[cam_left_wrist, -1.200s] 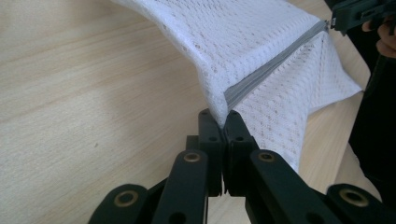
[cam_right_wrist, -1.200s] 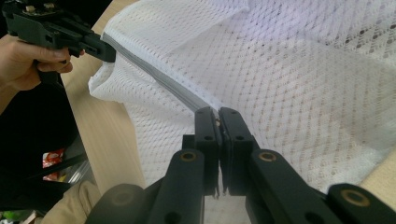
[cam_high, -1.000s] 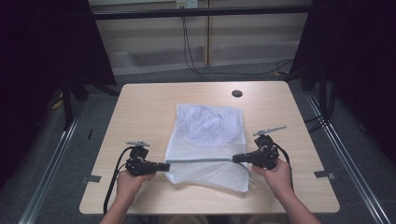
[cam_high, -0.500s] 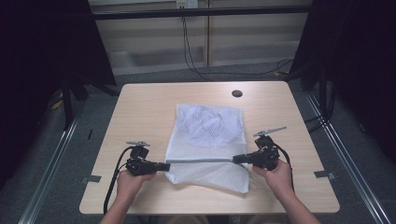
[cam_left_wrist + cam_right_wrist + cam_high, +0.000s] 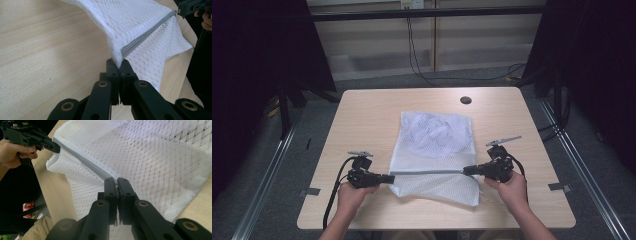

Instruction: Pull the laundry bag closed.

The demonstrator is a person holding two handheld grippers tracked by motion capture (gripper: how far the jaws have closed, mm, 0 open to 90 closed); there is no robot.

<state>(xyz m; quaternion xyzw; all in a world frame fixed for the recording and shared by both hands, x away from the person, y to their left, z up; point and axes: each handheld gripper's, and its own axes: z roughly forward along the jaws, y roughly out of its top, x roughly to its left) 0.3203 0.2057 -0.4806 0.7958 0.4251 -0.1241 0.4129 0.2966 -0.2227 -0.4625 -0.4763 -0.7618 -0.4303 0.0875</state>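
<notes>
A white mesh laundry bag (image 5: 434, 145) with pale cloth inside lies on the wooden table (image 5: 367, 115), its grey zipper (image 5: 427, 171) running across near the front. My left gripper (image 5: 391, 178) is shut on the zipper's left end; in the left gripper view the jaws (image 5: 119, 65) pinch the mesh bag (image 5: 140, 22) where the grey zipper (image 5: 142, 37) ends. My right gripper (image 5: 465, 171) is shut on the zipper's right end, seen up close in the right gripper view (image 5: 116, 182) against the mesh bag (image 5: 160, 160). The zipper is stretched taut between the two.
A small dark round hole (image 5: 465, 100) sits in the table near its far edge. Cables (image 5: 412, 45) hang along the back wall. Bare tabletop lies to the left and right of the bag.
</notes>
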